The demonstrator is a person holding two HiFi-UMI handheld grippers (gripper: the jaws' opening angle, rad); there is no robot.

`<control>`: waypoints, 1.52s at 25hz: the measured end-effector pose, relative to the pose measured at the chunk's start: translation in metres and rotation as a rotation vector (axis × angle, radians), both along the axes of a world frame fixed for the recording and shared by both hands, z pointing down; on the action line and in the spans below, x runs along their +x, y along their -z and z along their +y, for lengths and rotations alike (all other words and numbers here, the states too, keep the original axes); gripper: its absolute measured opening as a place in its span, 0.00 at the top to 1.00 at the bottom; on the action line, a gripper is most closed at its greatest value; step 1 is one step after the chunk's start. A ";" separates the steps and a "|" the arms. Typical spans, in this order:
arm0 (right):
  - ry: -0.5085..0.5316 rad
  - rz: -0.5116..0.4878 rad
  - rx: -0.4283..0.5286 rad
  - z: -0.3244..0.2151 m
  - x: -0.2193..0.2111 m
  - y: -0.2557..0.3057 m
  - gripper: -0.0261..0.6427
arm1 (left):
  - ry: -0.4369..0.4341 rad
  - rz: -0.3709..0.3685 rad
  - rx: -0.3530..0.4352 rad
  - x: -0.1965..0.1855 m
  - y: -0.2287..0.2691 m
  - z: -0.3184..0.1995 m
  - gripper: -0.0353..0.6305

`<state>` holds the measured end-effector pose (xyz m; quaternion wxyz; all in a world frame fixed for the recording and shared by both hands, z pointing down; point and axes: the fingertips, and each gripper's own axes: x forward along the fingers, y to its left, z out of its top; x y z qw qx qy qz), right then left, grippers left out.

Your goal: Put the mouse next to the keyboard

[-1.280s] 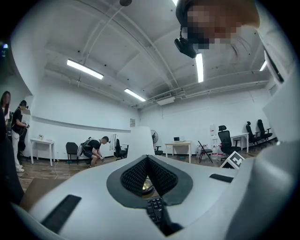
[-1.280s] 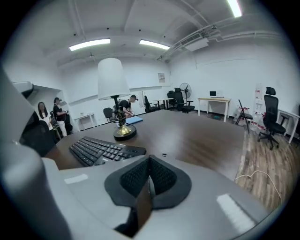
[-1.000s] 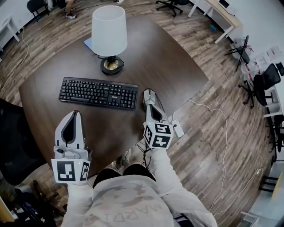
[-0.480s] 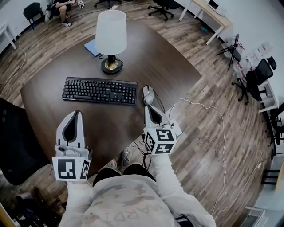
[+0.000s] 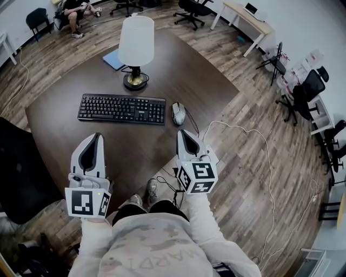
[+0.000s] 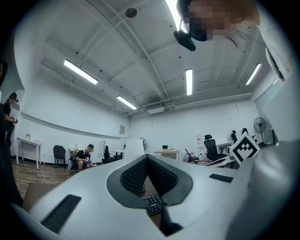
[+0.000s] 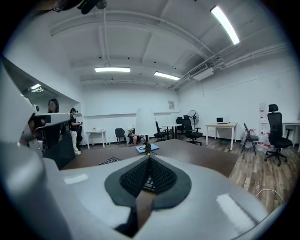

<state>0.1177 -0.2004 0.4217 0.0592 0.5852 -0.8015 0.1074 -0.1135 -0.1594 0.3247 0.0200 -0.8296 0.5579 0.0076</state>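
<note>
A grey mouse (image 5: pixel 178 113) lies on the dark wooden table (image 5: pixel 205 81), just off the right end of the black keyboard (image 5: pixel 121 109), with its cable trailing toward the table's near edge. My right gripper (image 5: pixel 181 133) hovers a short way on the near side of the mouse, clear of it, shut with nothing in it. My left gripper (image 5: pixel 97 136) floats on the near side of the keyboard's left half, also shut and empty. In the left gripper view (image 6: pixel 147 157) a few keyboard keys (image 6: pixel 153 204) show below the closed pads.
A white-shaded lamp (image 5: pixel 135 46) stands behind the keyboard, with a blue notebook (image 5: pixel 114 59) beside it. A white cable (image 5: pixel 254 135) runs over the wooden floor at the right. Office chairs (image 5: pixel 303 97) and a desk (image 5: pixel 246 16) stand farther off; a person (image 5: pixel 73 8) sits at the far left.
The right gripper has drawn back toward me and risen, uncovering the mouse beside the keyboard. The left gripper has also pulled back slightly.
</note>
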 end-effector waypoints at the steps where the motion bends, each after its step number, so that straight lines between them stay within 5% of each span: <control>1: -0.001 0.001 0.006 0.004 -0.001 0.003 0.94 | -0.004 0.000 0.001 -0.001 0.000 0.003 0.94; 38: -0.044 -0.023 0.270 0.095 -0.005 0.105 0.94 | -0.071 0.004 0.084 -0.001 0.034 0.054 0.94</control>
